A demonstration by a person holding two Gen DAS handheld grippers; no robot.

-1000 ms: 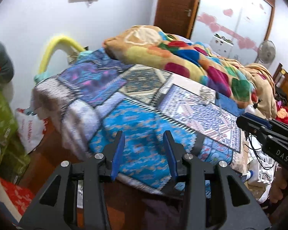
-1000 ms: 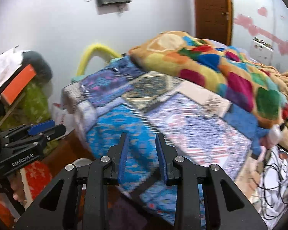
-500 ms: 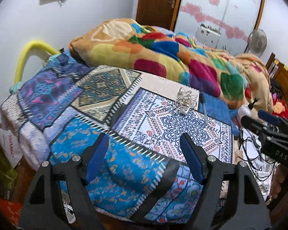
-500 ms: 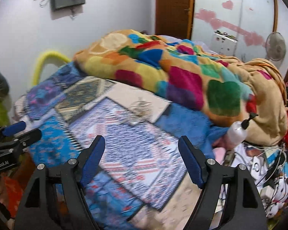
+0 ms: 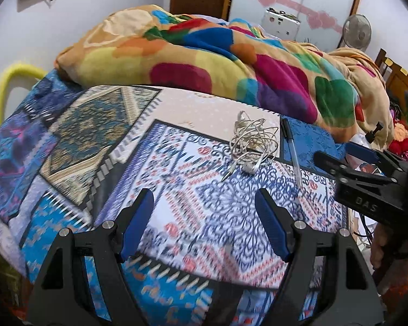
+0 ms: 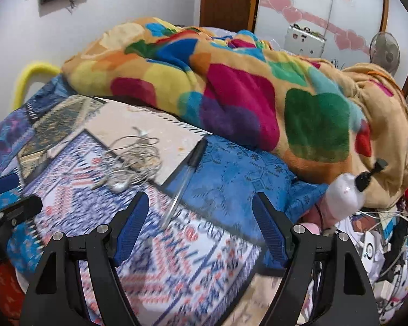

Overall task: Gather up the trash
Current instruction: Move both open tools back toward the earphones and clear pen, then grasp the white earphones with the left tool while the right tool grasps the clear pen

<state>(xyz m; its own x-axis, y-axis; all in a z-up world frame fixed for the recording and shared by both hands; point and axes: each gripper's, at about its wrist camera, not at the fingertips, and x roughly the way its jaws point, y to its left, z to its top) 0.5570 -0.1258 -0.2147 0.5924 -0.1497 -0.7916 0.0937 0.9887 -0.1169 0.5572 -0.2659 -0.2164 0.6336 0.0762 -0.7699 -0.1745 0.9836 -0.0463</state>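
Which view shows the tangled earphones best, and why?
The left wrist view: the earphones lie sharp near the middle, cord loops and earbuds distinct, beside the pen. The right wrist view shows them smeared by motion blur, off to the left.

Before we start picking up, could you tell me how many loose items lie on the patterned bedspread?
2: a tangled cable mid-bed and a pen just right of it; more may hide under the blanket.

**Count of things on and around the bed**

One patchwork bedsheet (image 5: 100, 146) serves as landmark. On it: one tangle of white earphone cable (image 5: 251, 142), one pen (image 5: 291, 146) just right of the tangle, one multicoloured blanket (image 5: 204, 62) behind both. At its right edge: one white pump bottle (image 6: 345, 194). Beyond the blanket: one fan (image 6: 385, 50). Two grippers, left (image 5: 204, 222) and right (image 6: 201, 222), both spread wide.
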